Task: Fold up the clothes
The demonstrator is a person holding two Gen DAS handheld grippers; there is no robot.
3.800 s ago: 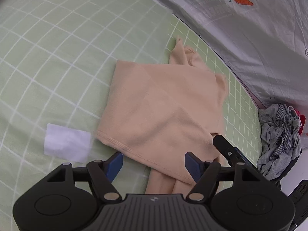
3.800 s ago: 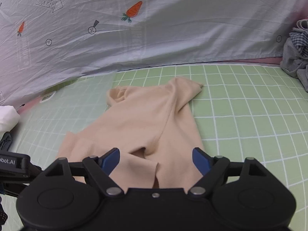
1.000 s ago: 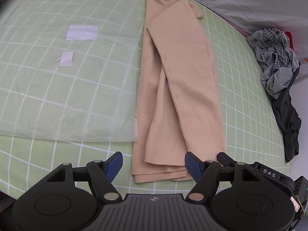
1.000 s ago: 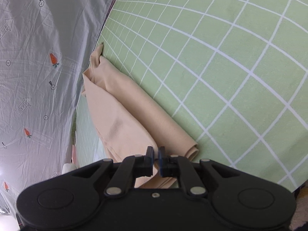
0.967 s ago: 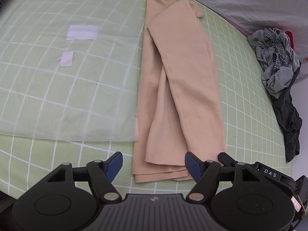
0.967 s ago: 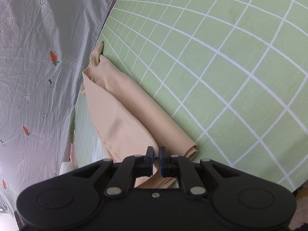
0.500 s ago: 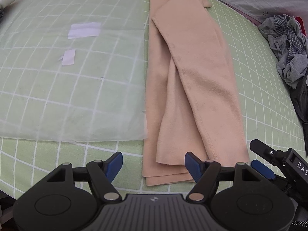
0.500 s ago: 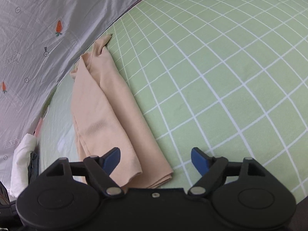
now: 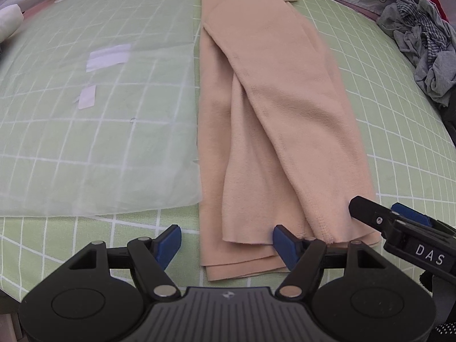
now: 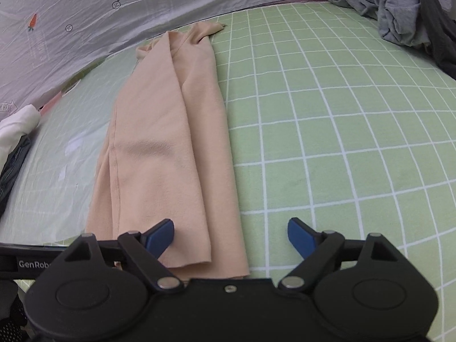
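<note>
Beige garment, folded lengthwise into a long strip, runs from top centre to bottom centre of the left wrist view, on the green grid sheet. Left gripper w/ jaws spread, nothing pinched, over the strip's near hem. Right gripper also spread, empty, at the hem's right edge. Clear plastic sheet lies just left of the garment. Clothes pile upper right, prob. grey and checked items.
</note>
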